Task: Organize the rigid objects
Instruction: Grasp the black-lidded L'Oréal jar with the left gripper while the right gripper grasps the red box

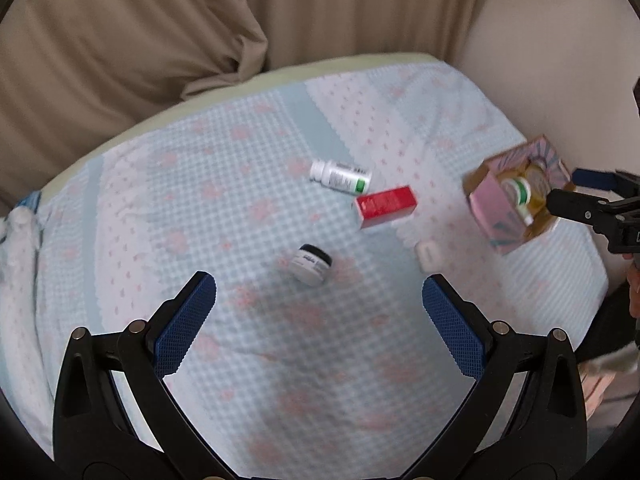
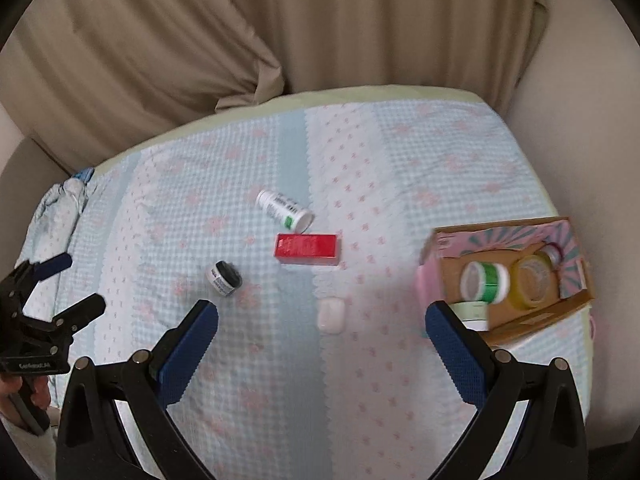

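- Bed point(image 2: 400, 380) w/ blue-and-pink checked cover carries everything; curtain point(image 2: 160, 40) at far side.
- Box point(image 2: 504, 236) sits at right edge of bed, open top up, so loose bits can be dropped in. Already holds a green-banded jar point(image 2: 486, 278), a yellow tape roll point(image 2: 534, 282) and another small thing at its far corner, too blurred to name.
- Still loose mid-bed: white pill bottle point(image 2: 285, 210) on its side, red carton point(image 2: 307, 249) flat just near of it, small black-lidded jar point(image 2: 224, 279) tipped over to the left, white case point(image 2: 331, 315) nearest the box.
- Left gripper point(image 1: 319, 304): fingers wide apart, nothing held, hanging above the cover w/ the small jar just beyond the tips. Looks lined up for that jar, prob because it's the closest loose item to the left side.
- Right gripper point(image 2: 322, 330): fingers also wide apart, empty, w/ white case between the tips and box by the right finger.
- Judgement: sorting part done; four items left to go in box.
- Risk: jars and bottle lie on their sides on soft cover, so may roll when nudged.
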Action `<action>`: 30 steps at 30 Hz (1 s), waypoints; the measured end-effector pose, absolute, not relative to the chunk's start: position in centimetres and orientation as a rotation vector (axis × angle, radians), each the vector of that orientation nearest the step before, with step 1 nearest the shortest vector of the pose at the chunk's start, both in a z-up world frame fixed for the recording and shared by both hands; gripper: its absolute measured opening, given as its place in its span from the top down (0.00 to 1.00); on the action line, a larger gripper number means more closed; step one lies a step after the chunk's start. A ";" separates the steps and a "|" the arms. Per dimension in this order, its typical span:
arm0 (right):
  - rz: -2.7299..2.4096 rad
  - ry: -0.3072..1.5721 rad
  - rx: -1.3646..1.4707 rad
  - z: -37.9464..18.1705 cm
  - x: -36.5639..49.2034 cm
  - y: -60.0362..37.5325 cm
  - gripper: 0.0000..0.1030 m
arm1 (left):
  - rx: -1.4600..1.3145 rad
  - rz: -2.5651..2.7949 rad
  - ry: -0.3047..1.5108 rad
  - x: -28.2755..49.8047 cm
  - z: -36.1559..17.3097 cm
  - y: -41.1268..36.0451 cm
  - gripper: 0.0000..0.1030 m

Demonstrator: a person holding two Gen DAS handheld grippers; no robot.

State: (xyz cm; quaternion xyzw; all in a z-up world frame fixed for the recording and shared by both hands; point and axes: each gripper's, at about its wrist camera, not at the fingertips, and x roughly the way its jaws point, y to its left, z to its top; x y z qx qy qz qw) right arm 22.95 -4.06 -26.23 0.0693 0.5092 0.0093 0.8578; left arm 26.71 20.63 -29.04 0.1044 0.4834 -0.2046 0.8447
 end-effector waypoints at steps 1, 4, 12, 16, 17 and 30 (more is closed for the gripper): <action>0.035 1.072 0.138 -26.9 23.3 -3.5 0.00 | 0.232 -0.447 1.026 27.2 -29.9 20.7 0.00; 0.081 1.089 0.039 -29.5 25.1 -1.4 0.00 | 0.265 -0.488 1.052 29.0 -33.2 20.6 0.00; 0.293 1.147 -0.334 -37.8 31.7 1.3 0.00 | 0.351 -0.561 1.133 33.6 -41.8 18.4 0.03; 0.404 1.174 -0.507 -42.0 34.7 1.5 0.00 | 0.393 -0.592 1.193 35.4 -45.4 17.1 0.04; 0.418 1.180 -0.546 -42.9 35.5 1.5 0.00 | 0.403 -0.603 1.209 35.9 -46.4 16.8 0.06; 0.752 1.328 -0.891 -51.2 41.9 3.4 0.26 | 0.513 -0.654 1.344 39.0 -53.8 14.2 0.27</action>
